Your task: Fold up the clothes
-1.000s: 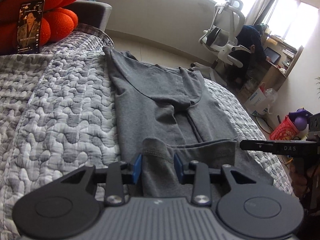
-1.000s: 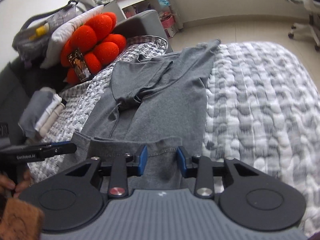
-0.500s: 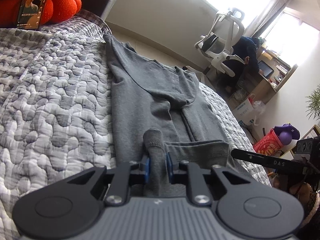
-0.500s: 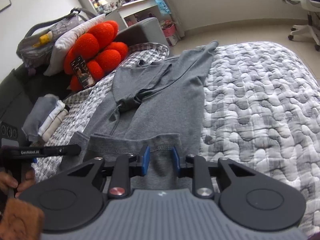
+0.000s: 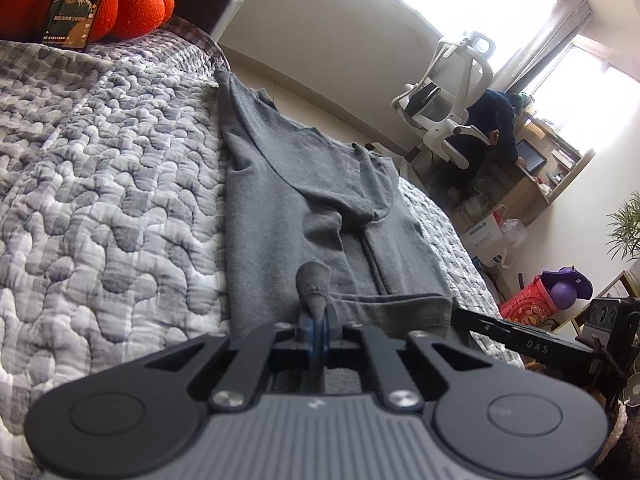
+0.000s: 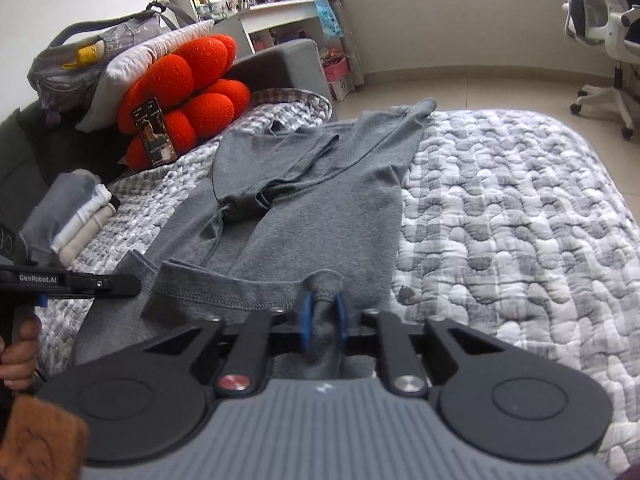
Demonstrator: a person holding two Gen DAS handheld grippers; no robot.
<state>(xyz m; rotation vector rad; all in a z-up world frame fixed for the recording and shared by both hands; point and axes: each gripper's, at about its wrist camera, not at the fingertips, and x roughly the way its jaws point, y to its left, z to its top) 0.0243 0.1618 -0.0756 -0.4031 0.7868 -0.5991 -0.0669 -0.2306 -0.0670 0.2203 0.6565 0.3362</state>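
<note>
Left gripper (image 5: 316, 330): blue fingers (image 5: 308, 326) shut tight on a pinch of the gray shirt (image 5: 304, 200) hem, a small nub of cloth standing up just beyond the tips. Right gripper (image 6: 322, 316): fingers (image 6: 307, 314) clamped on a bunched fold of the same hem, cloth filling the narrow gap between the pads. Both grips sit on the near edge of the shirt, one toward each side; in the left view the right gripper's black arm reaches in from the right edge, and in the right view the left gripper shows at the left edge with a hand (image 6: 18, 354) wrapped around its handle. The hem (image 6: 224, 300) between the two grips is lifted slightly and rumpled, stitching visible. The shirt lies lengthwise on the bed, on a gray-and-white quilt (image 6: 500, 208), stretching away from the grippers; both sleeves are folded in over the body, and one far corner reaches toward the bed's far edge. Left of the shirt in the right view, a small stack of folded clothes (image 6: 72, 216) rests near the edge of the quilt. Farther back, an orange cushion (image 6: 188, 92) with a phone (image 6: 155, 132) propped against it. Beyond the bed, a white office chair (image 5: 448, 104) and a person seated at a desk (image 5: 532, 184) by the window.
</note>
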